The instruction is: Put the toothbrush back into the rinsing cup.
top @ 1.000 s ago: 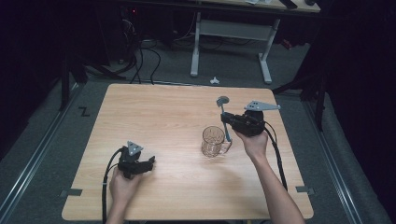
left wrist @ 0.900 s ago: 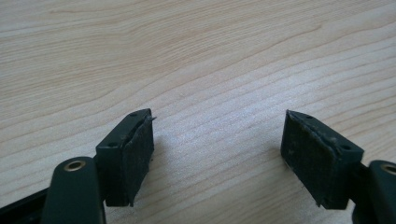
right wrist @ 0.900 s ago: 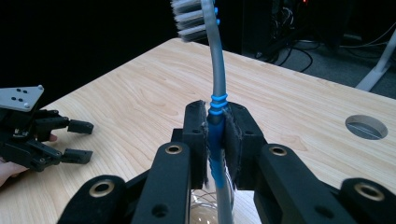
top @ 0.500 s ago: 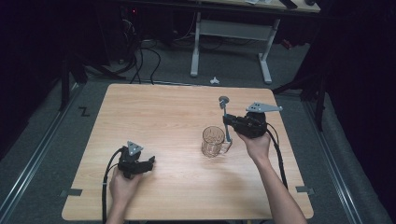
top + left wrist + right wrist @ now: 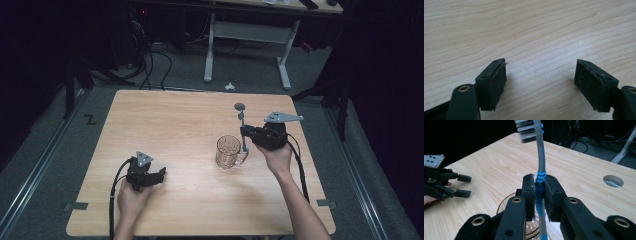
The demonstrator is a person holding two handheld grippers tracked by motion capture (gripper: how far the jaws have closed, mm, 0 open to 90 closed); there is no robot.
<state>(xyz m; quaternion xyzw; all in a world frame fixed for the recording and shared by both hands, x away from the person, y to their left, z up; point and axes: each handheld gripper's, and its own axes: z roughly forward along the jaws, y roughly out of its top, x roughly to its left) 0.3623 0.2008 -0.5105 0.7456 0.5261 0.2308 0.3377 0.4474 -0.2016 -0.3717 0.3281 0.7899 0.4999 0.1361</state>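
The right claw is clamped on the blue-and-grey handle of a toothbrush, holding it upright with the bristles at the top of the right gripper view. In the high view the brush stands right of centre, its lower end over or just inside the glass mug on the worktop; which of the two I cannot tell. The left claw rests at lower left, its jaws apart and empty. This looks like standing the brush in the mug: next, lower it straight, then let go.
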